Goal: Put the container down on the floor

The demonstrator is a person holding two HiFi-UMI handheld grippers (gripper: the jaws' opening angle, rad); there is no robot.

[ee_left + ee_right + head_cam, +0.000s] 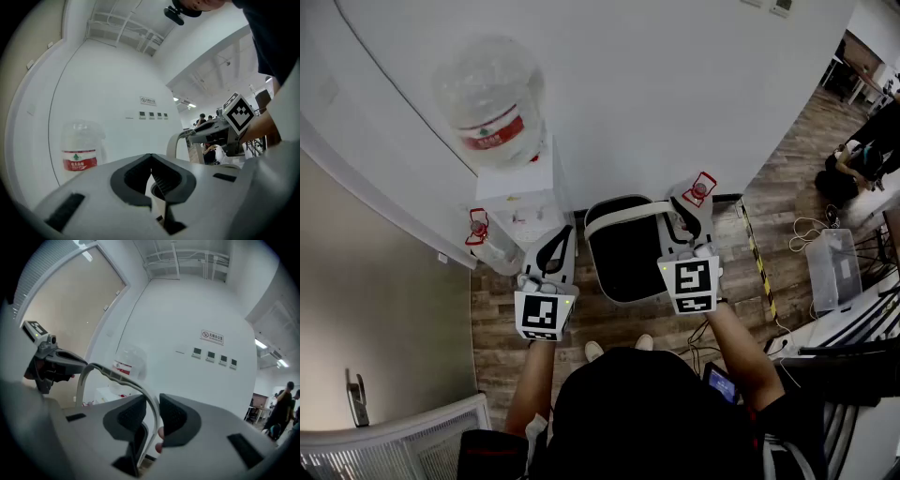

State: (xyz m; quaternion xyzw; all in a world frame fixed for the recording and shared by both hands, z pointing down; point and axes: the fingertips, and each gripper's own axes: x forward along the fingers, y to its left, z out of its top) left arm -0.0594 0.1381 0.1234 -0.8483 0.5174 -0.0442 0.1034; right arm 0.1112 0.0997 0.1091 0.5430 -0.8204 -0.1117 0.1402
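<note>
Right claw [151, 403] pinching handle [113, 372], black container [623, 255] beneath

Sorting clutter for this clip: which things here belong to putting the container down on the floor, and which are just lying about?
In the job:
container; its handle, clamped in the right tool; floor.

Lying about or idle:
water dispenser with bottle; clear plastic box; cables; left tool, shut on nothing.

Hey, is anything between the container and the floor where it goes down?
Nothing visible does. The container hangs from the right tool over wood floor. The dispenser stands to its left and the person's shoes just behind it, both apart from it.
</note>
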